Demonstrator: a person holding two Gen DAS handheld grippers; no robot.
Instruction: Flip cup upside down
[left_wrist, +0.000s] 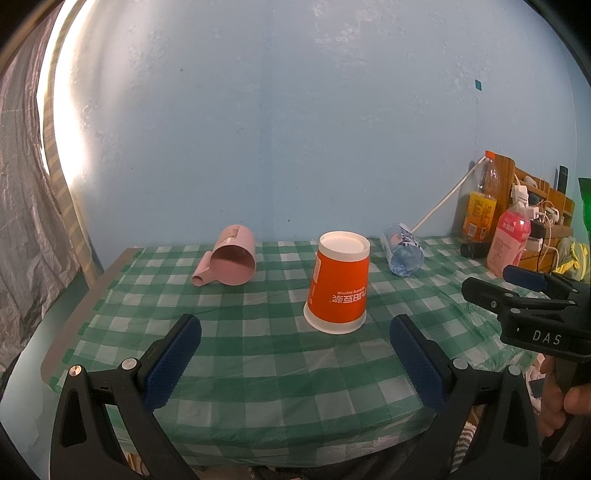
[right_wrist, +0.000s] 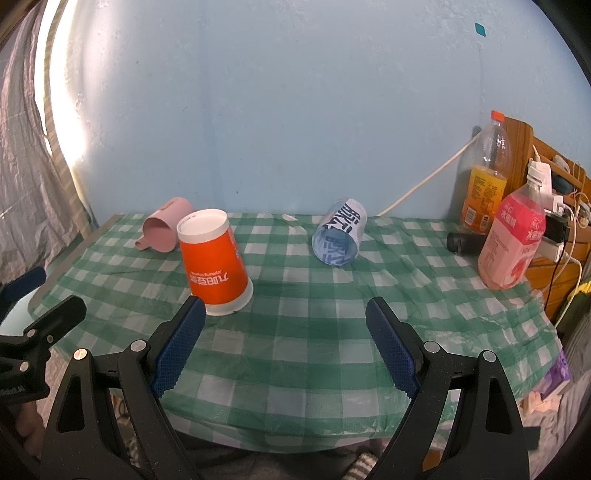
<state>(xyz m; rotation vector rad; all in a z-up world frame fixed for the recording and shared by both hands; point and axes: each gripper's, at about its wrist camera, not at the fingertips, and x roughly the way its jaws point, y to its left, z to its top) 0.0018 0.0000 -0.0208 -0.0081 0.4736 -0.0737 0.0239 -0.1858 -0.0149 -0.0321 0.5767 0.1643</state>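
While orange cup (left_wrist: 338, 282) stands inverted on checked tablecloth (left_wrist: 258, 369), left gripper (left_wrist: 295, 363) spread wide, empty; right gripper (right_wrist: 286, 345) likewise

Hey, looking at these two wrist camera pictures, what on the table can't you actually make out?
- Pink mug: in the right wrist view the orange cup covers its right side.
- Dark object beside the pink bottle: too small and dim in both views to identify.
- Orange cup's mouth: face down on the tablecloth, so its inside is hidden.
- Right gripper: cut off by the left wrist view's right edge.
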